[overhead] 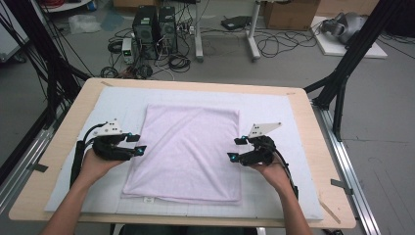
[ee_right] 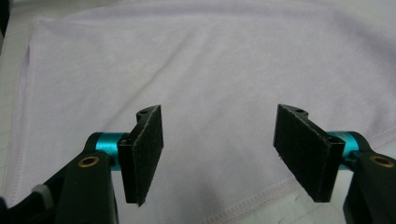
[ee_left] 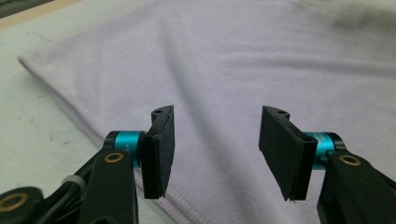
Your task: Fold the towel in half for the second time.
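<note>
A pale lilac cloth (overhead: 186, 152), folded into a rectangle, lies flat in the middle of the table. At its left edge my left gripper (overhead: 138, 144) hovers with jaws apart and nothing between them. In the left gripper view the cloth (ee_left: 224, 70) spreads out beyond the black pads (ee_left: 161, 149), its hemmed edge running under them. My right gripper (overhead: 237, 149) stands at the cloth's right edge, open and empty. The right gripper view has the cloth (ee_right: 210, 70) lying smooth under its pads (ee_right: 144, 154).
A white mat (overhead: 284, 122) covers the wooden tabletop (overhead: 68, 127) under the cloth. Black frame posts stand at the table's left and right sides. Computers, cables and boxes sit on the floor beyond the far edge.
</note>
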A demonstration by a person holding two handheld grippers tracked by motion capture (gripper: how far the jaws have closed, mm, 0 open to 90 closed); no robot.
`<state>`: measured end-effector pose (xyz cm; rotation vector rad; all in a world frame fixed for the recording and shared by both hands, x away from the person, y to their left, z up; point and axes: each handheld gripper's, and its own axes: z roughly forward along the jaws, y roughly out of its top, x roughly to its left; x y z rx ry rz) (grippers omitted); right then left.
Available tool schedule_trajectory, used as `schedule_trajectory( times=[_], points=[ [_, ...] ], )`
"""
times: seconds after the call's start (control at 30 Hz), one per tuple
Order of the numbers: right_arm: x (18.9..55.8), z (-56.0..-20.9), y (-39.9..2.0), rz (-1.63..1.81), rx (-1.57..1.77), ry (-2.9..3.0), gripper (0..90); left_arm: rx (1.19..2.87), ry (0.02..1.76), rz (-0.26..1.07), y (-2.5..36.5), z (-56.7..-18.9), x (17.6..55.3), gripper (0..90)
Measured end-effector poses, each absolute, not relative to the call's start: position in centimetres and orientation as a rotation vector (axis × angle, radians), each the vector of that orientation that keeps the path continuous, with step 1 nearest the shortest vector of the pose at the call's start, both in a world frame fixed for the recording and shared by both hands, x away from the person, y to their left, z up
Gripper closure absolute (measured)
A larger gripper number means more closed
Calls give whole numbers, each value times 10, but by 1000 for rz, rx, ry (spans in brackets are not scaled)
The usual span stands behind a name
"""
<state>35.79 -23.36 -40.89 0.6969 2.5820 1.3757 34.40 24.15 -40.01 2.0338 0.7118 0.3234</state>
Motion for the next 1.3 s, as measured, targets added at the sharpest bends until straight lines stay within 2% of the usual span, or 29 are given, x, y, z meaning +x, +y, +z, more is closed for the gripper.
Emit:
schedule_trajectory(
  times=[0.33,0.6,0.87,1.03,1.3],
  points=[
    [391,-388,-230,1313,707,2602,307,2014,750,309,255,-385,375,473],
    [427,-365,-234,1266,756,2575,320,2036,773,361,251,-368,410,484],
    [449,-395,-241,1254,801,2543,446,2081,835,339,250,-402,436,567],
    [457,-415,-245,1177,871,2552,471,2062,869,354,252,-411,444,610],
    [466,-428,-243,1096,928,2522,475,2099,939,354,251,-429,453,587]
  ],
)
